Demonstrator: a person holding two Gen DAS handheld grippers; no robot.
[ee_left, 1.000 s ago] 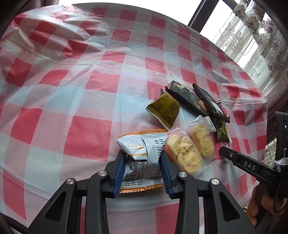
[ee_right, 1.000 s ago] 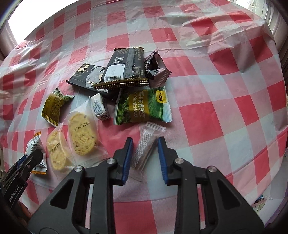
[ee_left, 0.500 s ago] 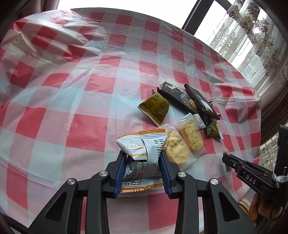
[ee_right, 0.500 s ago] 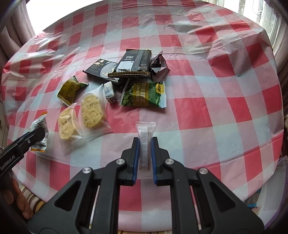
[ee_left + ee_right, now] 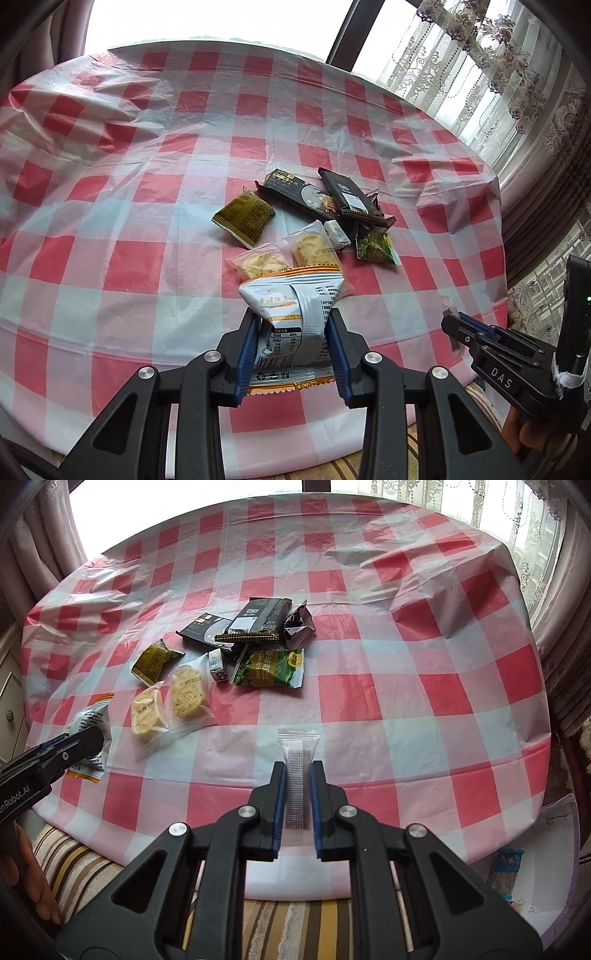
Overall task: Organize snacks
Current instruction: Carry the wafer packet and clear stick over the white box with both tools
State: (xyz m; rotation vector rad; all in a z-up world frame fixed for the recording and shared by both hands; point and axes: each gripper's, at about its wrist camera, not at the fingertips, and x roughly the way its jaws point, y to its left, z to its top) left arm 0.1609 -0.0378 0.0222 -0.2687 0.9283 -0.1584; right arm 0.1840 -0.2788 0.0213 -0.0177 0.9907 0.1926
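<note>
Right gripper [image 5: 297,805] now clamped on clear wafer stick [image 5: 295,775], lifted off tablecloth [image 5: 406,686]; left gripper [image 5: 293,350] w/ white snack pack [image 5: 291,314] up too. Both picks done; rest of snacks in pile mid-table.

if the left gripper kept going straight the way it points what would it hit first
Probably the two clear-wrapped biscuits just past the white packet that the left gripper holds; depth is hard to judge, so it may meet the tablecloth first.
</note>
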